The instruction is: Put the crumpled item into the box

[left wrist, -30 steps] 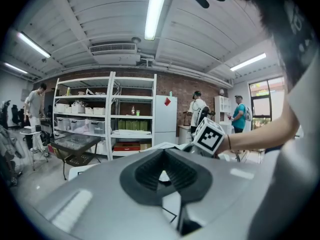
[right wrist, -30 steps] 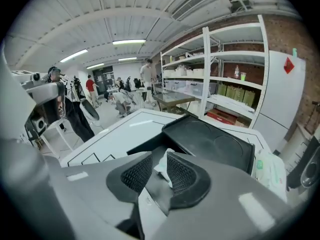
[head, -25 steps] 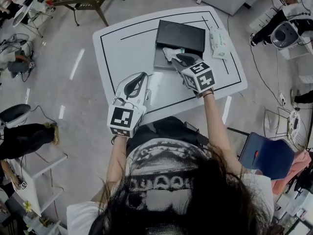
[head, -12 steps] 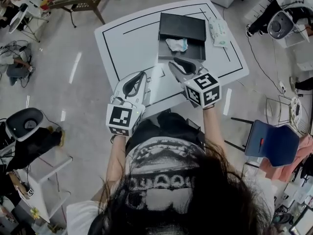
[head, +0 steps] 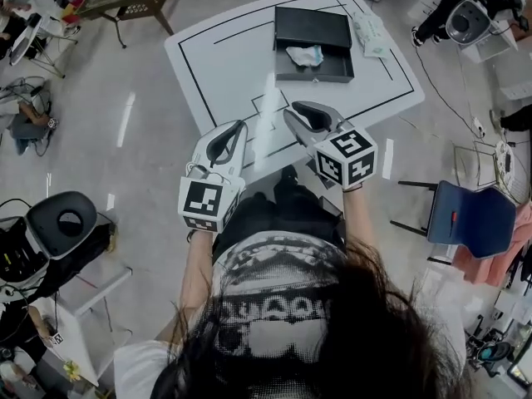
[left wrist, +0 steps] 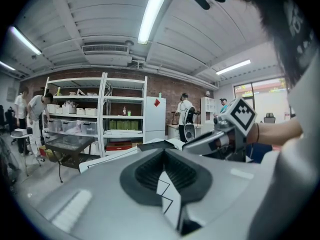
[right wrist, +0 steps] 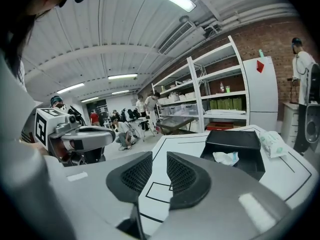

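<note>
Right hand-held gripper [head: 298, 111] has drawn back from the box [head: 313, 25] since a second ago, when its tip was at the box's open part right by the crumpled item [head: 304, 55]. It now hangs over the near edge of the bench [head: 224, 65], well apart from the box. In the right gripper view its jaws [right wrist: 159, 160] stand a narrow gap apart, with nothing between them but the bench's black-lined top showing through.

The crumpled item, a pale wad, lies inside the black box [right wrist: 235, 139], toward its middle [right wrist: 226, 157], and nothing touches it. A packet of wipes [head: 371, 33] lies on the bench just beside the box's right side, as it did before.

The left hand-held gripper [head: 239, 130] is held over the near edge of the bench beside the right one, much where it was in the earlier frames. Its own view shows the jaws closed together [left wrist: 164, 156] with nothing in them, pointing out toward shelving and people in the room beyond, with the right hand-held gripper visible at the side.
</note>
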A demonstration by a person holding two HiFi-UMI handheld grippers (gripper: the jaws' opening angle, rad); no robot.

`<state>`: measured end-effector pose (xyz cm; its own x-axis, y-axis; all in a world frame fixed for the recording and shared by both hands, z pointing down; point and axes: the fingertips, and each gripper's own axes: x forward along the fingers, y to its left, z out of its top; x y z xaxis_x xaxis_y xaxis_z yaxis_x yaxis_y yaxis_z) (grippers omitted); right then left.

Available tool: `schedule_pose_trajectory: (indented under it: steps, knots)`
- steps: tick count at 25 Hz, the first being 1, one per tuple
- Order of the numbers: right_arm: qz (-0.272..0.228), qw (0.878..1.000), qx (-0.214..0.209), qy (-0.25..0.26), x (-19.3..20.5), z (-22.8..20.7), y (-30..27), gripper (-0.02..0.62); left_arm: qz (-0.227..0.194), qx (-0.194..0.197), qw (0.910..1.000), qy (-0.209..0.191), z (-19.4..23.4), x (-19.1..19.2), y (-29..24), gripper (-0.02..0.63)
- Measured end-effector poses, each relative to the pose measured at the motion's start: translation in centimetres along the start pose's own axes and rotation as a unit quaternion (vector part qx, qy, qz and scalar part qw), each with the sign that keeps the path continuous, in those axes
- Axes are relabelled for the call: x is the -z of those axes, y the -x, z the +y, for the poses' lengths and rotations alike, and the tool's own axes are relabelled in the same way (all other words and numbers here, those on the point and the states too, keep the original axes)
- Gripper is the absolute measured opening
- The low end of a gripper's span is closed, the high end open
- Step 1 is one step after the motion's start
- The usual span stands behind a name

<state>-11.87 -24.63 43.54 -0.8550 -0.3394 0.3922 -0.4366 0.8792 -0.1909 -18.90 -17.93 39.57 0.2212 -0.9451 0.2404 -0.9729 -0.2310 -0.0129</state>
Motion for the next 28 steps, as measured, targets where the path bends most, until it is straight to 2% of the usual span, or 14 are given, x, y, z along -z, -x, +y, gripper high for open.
schedule_pose_trajectory:
  steps: [8,14,23,28]
  knots:
    - [0.001,1.000,0.014,-0.003,1.6,4.3,1.9,0.095,0.001,0.020,0.9998,0.006,-1.2,1.6,4.1,0.000]
    - [-0.009,1.000,0.021,0.008,2.3,6.1,3.7,0.095,-0.002,0.020,0.9997,0.012,-2.2,2.3,6.0,0.000]
    - [-0.023,0.999,-0.003,0.030,2.9,7.7,5.6,0.095,0.002,-0.002,0.9999,0.015,-3.7,3.1,7.8,0.000]
    - [-0.027,0.999,-0.010,0.024,4.0,7.2,8.4,0.064,0.014,-0.024,0.9996,0.010,-5.8,3.4,8.6,0.000]
